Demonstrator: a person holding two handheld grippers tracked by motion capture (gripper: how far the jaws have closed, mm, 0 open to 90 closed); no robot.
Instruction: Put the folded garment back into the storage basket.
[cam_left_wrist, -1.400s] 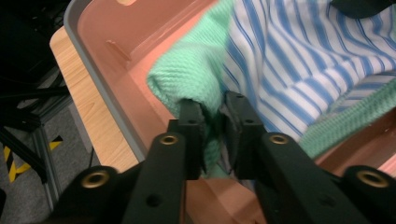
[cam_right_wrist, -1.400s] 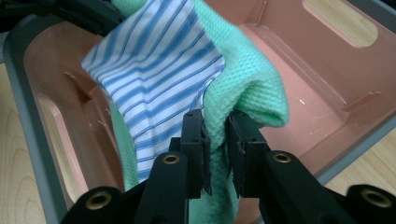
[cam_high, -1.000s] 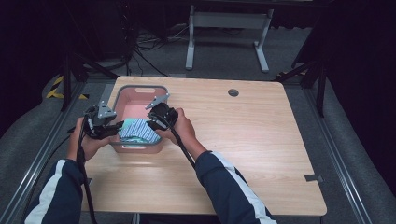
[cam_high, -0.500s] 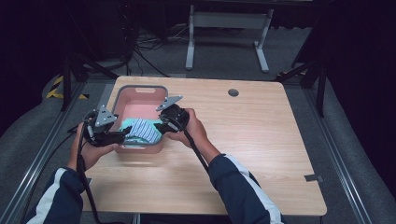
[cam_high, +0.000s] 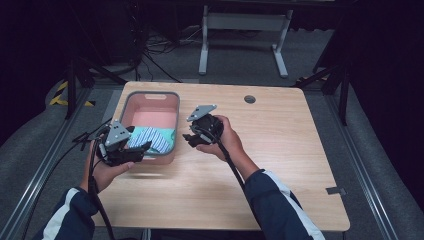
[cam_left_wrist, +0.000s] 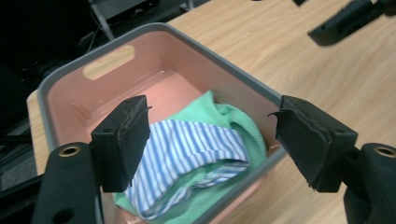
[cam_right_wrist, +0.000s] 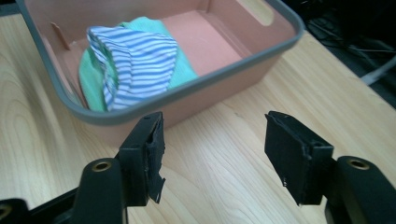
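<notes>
The left gripper hangs over the near left corner of the pink bin, its jaws spread wide and empty. In the left gripper view the bundle of cloth lies straight ahead of and below those jaws: a blue-and-white striped cloth draped on a green cloth, both crumpled in the bin's near end, the far end bare. The striped piece runs lengthwise roughly across the gap between the jaws. Both cloths look soft, thin and limp; the bin is smooth rigid plastic with a grey rounded rim and a slot handle in the far wall. The right gripper sits just beside the bin's right wall over the pale wood-grain worktop, jaws also released with nothing between them; in its view the cloths lie ahead and to the left, beyond the rim. The left gripper is judged nearer to the cloth.
</notes>
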